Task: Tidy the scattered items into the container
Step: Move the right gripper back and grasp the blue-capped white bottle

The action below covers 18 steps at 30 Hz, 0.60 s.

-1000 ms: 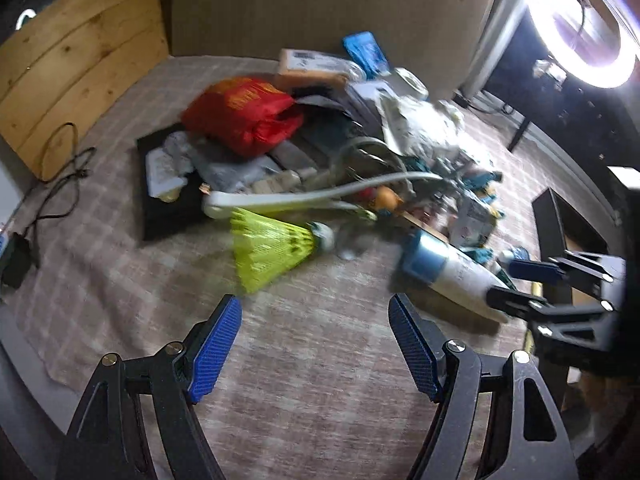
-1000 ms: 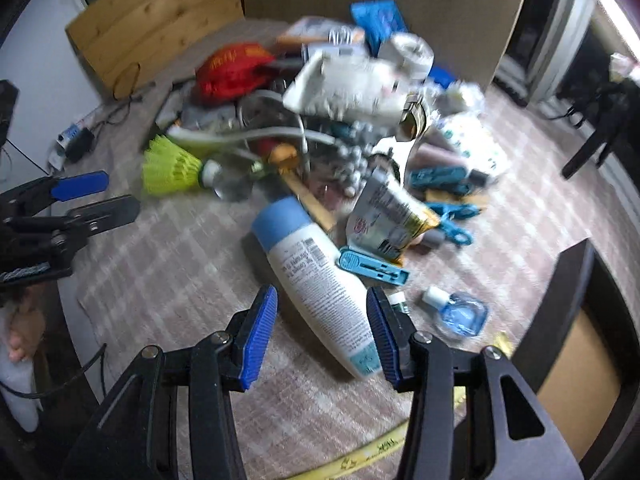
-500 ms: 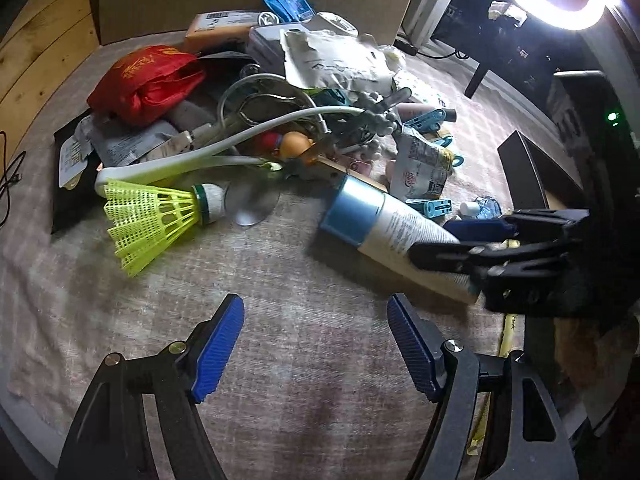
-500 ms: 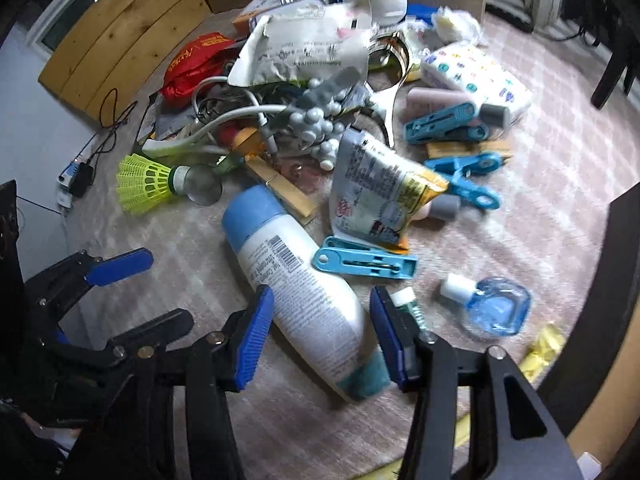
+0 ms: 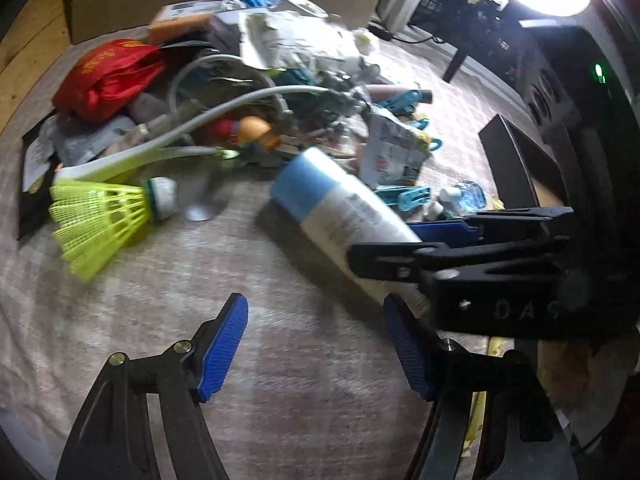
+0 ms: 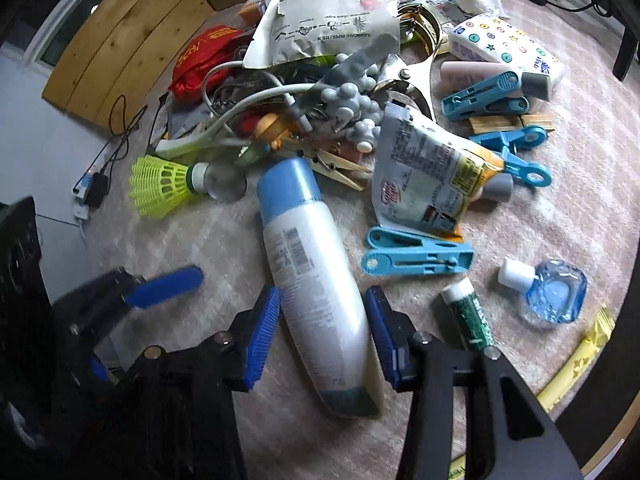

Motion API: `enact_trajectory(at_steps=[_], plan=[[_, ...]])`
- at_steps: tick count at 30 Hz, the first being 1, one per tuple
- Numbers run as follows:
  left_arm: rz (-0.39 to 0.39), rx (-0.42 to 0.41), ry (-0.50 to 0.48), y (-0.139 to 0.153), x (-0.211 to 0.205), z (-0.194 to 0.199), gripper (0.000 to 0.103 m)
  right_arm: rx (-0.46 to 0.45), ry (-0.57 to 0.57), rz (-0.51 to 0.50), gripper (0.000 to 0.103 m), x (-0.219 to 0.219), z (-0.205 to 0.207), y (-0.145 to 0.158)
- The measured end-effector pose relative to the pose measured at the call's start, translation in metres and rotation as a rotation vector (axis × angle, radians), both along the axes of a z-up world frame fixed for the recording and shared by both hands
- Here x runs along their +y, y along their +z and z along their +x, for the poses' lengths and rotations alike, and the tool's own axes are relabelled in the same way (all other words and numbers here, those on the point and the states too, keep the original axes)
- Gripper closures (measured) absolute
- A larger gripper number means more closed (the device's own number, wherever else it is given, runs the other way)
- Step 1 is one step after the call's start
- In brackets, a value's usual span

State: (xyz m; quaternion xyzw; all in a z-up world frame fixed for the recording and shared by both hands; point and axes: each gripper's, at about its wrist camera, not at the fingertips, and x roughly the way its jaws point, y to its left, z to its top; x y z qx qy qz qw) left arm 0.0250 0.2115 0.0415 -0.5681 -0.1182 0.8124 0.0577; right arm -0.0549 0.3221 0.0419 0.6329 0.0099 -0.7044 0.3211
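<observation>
Right wrist view: the right gripper points steeply down over a white spray bottle with a blue cap, which lies on its side on the cloth-covered counter. Its jaws have just been closing and now flank the lower body of the bottle; the blue pads stand at or just beside the bottle's sides, and firm contact cannot be told.

Beside the bottle lie a blue clothes peg, a green tube, a small clear blue bottle and a printed pouch. A yellow shuttlecock rests to the left, near a heap containing a red bag, a white cable and wooden pegs.

Left wrist view: the left gripper hangs over bare cloth, its jaws wide apart with nothing between them; they have just been closing slightly. The spray bottle lies ahead and to the right, partly hidden by the right gripper. A dark box with an open top stands at the right edge; whether it is the container cannot be told. The shuttlecock lies to the left.
</observation>
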Motion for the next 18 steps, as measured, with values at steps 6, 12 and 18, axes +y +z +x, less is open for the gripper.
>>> enact_trajectory(at_steps=[6, 12, 18], plan=[[0.053, 0.012, -0.019, -0.001, 0.009, -0.009, 0.035, -0.011, -0.02, -0.006, 0.06, -0.01, 0.001, -0.002], [0.072, 0.026, -0.05, 0.0, 0.018, -0.012, 0.048, -0.041, -0.057, -0.062, 0.067, -0.008, 0.006, -0.005], [0.075, 0.041, -0.078, 0.006, 0.022, -0.009, 0.053, -0.009, -0.086, -0.051, 0.069, -0.003, 0.011, 0.001]])
